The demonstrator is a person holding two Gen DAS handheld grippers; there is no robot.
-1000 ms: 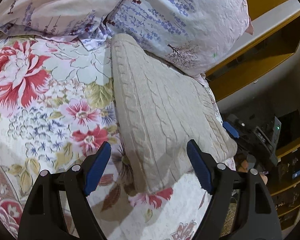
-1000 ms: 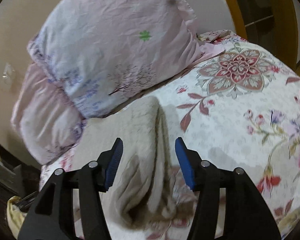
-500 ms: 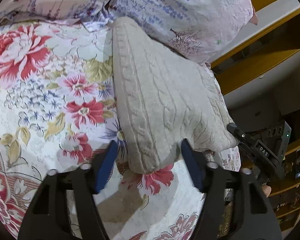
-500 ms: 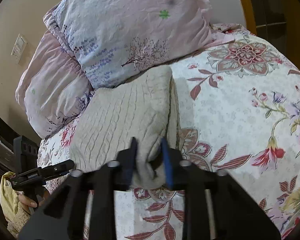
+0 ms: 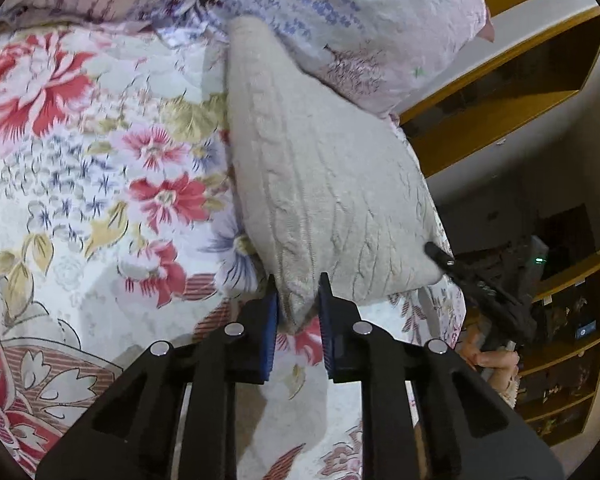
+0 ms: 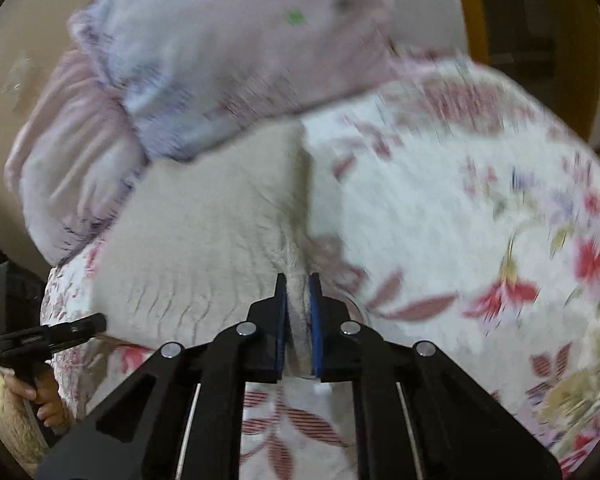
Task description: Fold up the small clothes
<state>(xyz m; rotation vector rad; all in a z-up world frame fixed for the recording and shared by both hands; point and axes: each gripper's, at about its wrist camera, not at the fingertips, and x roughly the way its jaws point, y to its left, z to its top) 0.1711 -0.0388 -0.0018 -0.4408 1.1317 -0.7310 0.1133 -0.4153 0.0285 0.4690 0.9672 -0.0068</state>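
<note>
A beige cable-knit sweater point(image 5: 320, 184) lies folded on the flowered bedsheet point(image 5: 100, 184), its far end against the pillows. My left gripper point(image 5: 298, 300) is shut on the sweater's near corner. In the right wrist view my right gripper point(image 6: 298, 292) is shut on the sweater's point(image 6: 212, 232) other near corner, with knit bunched between its blue pads. The right gripper's tip also shows in the left wrist view point(image 5: 444, 258), and the left gripper's tip in the right wrist view point(image 6: 88, 324). The right wrist view is blurred.
Two pale flowered pillows point(image 5: 364, 20) point(image 6: 220, 52) lie at the head of the bed, touching the sweater. Wooden shelves point(image 5: 512, 92) stand beyond the bed's right edge. The bedsheet point(image 6: 460, 220) spreads wide to either side of the sweater.
Both grippers moved in on the sweater's near edge and closed on its two corners. A second ago both were open; the right shut first, then the left.
</note>
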